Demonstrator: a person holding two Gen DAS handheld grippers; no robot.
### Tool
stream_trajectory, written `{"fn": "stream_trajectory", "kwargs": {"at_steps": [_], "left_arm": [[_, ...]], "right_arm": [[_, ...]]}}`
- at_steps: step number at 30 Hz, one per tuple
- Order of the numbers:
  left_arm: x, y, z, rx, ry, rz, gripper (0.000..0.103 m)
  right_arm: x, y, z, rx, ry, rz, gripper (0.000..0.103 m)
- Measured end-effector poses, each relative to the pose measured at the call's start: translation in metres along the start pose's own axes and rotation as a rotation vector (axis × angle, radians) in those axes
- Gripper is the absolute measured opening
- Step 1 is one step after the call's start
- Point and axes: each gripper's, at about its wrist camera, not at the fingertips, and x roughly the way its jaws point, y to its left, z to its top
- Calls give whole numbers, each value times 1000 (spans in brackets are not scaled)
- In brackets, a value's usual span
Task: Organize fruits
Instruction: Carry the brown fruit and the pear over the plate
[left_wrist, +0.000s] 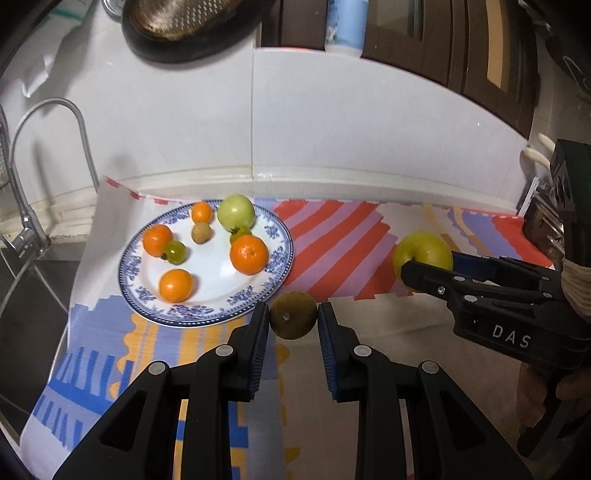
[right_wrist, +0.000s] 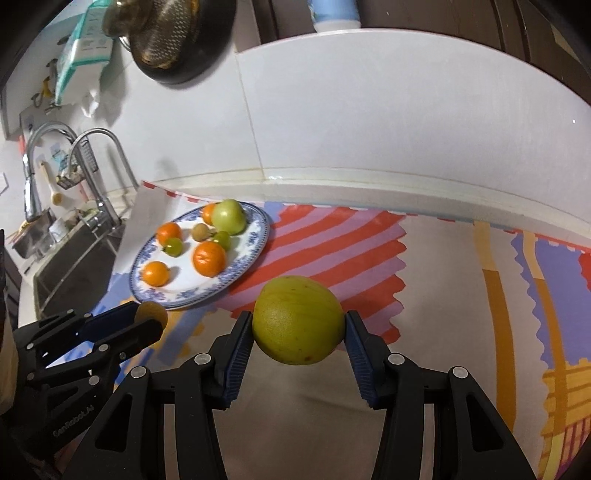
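A home kitchen: a chrome tap (right_wrist: 92, 173) over a sink (right_wrist: 70, 273) stands left of the gripper, white wall tiles (right_wrist: 369, 122) ahead, a pan (left_wrist: 184, 29) hanging above.

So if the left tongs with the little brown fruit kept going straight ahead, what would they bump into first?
Probably the blue-patterned plate. The left tongs, shut on the brown fruit, point just past its near right rim, toward the big orange. Depth is hard to judge, and they may be above the rim.
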Motion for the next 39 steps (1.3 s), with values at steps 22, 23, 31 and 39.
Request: {"fn": "stream_trajectory", "kwargs": {"at_steps": [22, 23, 31, 39], "left_arm": [[-80, 52, 8, 36, -154, 36, 27], [-81, 55, 9, 40, -157, 37, 27], [-83, 85, 19, 79, -181, 41, 27], [-64, 112, 32, 94, -172, 30, 27]], "right_arm": [[-52, 86, 15, -67, -129, 41, 50], [-52, 89, 16, -66, -130, 42, 50], [-40, 120, 24, -71, -140, 49, 50], [-16, 142, 39, -89, -139, 52, 50]]}}
